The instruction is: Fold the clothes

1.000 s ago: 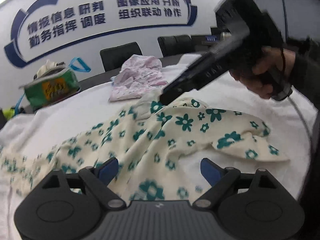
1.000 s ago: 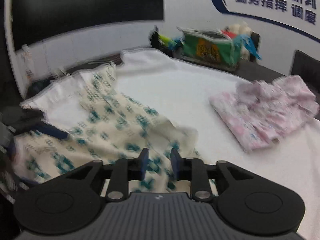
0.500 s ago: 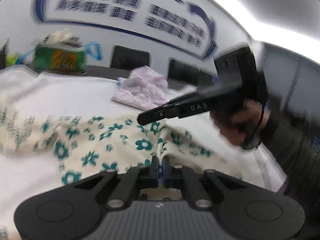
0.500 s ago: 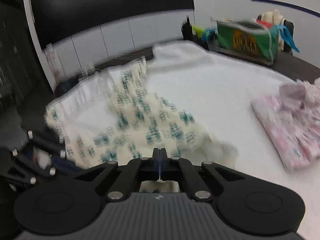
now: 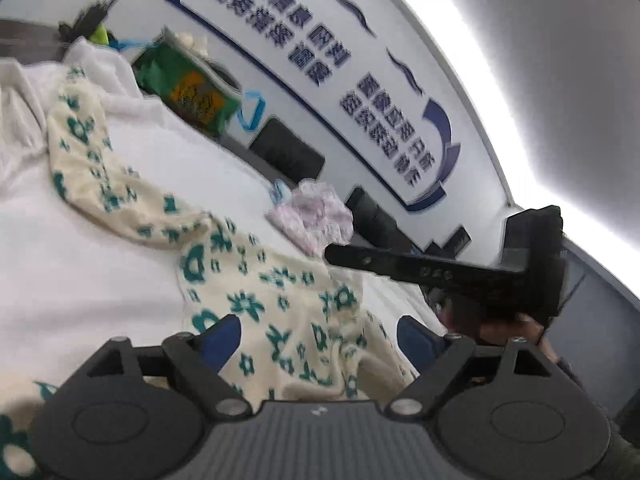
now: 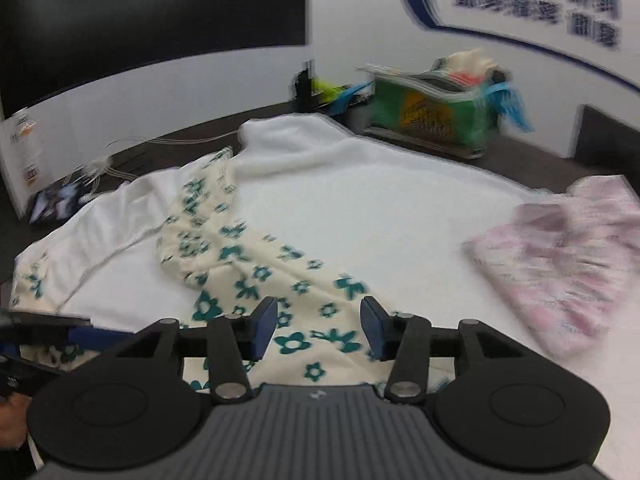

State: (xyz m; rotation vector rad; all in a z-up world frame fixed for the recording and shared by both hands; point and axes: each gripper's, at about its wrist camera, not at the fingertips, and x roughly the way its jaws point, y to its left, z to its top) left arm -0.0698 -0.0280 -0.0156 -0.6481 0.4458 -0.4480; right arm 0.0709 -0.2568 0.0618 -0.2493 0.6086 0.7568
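Half a second ago both my pairs of fingers were pinched shut on the flowered garment [image 6: 256, 276]; now my left gripper [image 5: 320, 338] and my right gripper [image 6: 319, 322] stand wide open over it with nothing held, so I judge a lift or fold stroke has been let go. The garment lies on the white cloth [image 6: 360, 200] over the counter, running from the near edge toward the far left corner, cream with teal flowers, rumpled and only loosely doubled; a pink garment [image 6: 568, 256] sits bunched at the right edge.
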